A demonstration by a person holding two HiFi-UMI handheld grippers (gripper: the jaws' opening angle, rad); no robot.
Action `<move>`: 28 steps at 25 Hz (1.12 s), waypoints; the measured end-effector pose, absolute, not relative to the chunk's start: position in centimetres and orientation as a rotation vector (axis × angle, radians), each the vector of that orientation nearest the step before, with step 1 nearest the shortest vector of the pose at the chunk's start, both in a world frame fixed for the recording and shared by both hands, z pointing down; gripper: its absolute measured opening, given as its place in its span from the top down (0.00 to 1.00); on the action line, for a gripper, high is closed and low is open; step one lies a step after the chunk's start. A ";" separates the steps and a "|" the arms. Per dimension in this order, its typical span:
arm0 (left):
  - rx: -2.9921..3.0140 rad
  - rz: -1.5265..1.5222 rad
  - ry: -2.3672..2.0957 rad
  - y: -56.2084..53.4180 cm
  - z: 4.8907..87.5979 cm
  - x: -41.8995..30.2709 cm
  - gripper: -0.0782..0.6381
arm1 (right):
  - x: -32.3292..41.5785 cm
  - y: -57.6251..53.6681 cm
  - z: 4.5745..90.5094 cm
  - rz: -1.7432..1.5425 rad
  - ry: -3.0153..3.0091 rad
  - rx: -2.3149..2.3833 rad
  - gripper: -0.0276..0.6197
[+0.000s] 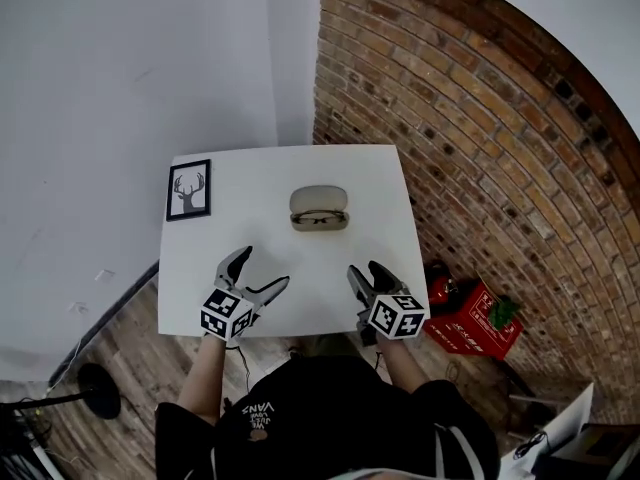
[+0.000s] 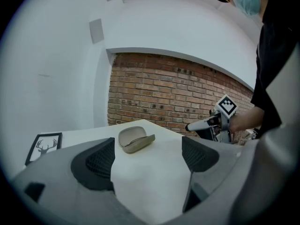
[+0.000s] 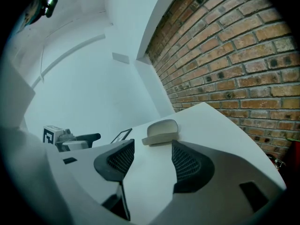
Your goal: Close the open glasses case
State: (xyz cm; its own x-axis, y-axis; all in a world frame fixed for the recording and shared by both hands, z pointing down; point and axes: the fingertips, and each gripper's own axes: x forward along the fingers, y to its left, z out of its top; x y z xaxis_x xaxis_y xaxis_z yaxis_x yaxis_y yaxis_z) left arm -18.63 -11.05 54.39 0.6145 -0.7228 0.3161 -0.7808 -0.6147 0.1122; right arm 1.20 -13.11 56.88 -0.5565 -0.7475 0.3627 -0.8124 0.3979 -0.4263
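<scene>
An open beige glasses case (image 1: 319,208) lies at the middle back of the white table (image 1: 220,258), lid up, with dark-framed glasses in it. My left gripper (image 1: 264,268) hovers over the table's near left part, open and empty. Over the near right part my right gripper (image 1: 364,269) is also open and empty. Both point towards the case and are well short of it. In the left gripper view the case (image 2: 136,139) sits ahead between the pads of that gripper (image 2: 147,156). The right gripper view has the case (image 3: 161,131) just beyond its own gripper (image 3: 149,161).
A black-framed deer picture (image 1: 189,189) lies on the table's back left corner. A brick wall (image 1: 480,138) runs along the right side. On the floor to the right sits a red box (image 1: 475,318), and a black stand base (image 1: 95,388) is at the lower left.
</scene>
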 end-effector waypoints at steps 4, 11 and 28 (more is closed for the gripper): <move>2.622 0.404 -1.192 -13.5 54.1 -19.0 0.26 | 1.0 -16.5 57.3 0.897 -2.510 1.430 0.60; 2.666 0.469 -1.079 -18.2 54.5 -18.5 0.25 | 0.6 -21.4 58.5 0.928 -2.486 1.390 0.60; 2.679 0.726 -0.750 -28.3 59.7 -15.3 0.19 | -1.0 -27.4 63.2 1.023 -2.433 1.265 0.62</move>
